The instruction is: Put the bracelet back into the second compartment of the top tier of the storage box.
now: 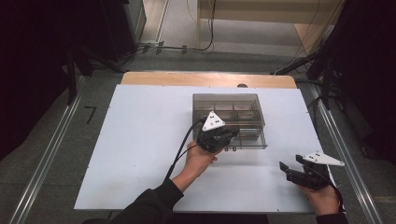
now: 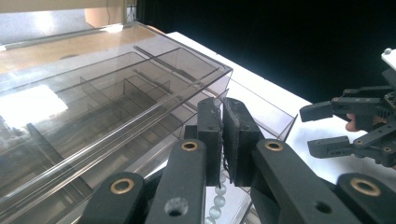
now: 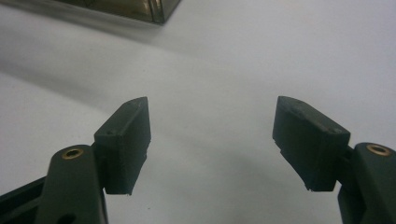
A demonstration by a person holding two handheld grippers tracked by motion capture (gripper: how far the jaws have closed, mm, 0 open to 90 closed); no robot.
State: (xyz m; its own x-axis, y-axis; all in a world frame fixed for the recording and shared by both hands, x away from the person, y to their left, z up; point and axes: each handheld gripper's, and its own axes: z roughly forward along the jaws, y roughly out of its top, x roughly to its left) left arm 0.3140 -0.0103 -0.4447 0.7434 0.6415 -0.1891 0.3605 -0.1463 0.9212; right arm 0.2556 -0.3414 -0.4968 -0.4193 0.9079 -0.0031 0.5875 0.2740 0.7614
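A smoky clear plastic compartment box (image 1: 233, 105) stands on the white table, right of the middle. My left gripper (image 1: 228, 136) is at the box's near edge. In the left gripper view this gripper (image 2: 222, 135) is shut on the thin front edge of the box's transparent lid (image 2: 116, 79). A short string of pale beads (image 2: 217, 201) shows just below the jaws. My right gripper (image 1: 290, 166) hovers over the table at the front right, open and holding nothing. It looks the same in its own view (image 3: 212, 135) and in the left gripper view (image 2: 323, 129).
The white table surface (image 1: 140, 140) lies bare to the left of the box and between the two grippers. A corner of the box (image 3: 140, 9) sits beyond the right gripper. A wooden strip (image 1: 205, 79) runs along the table's far edge, with cables on the floor beyond.
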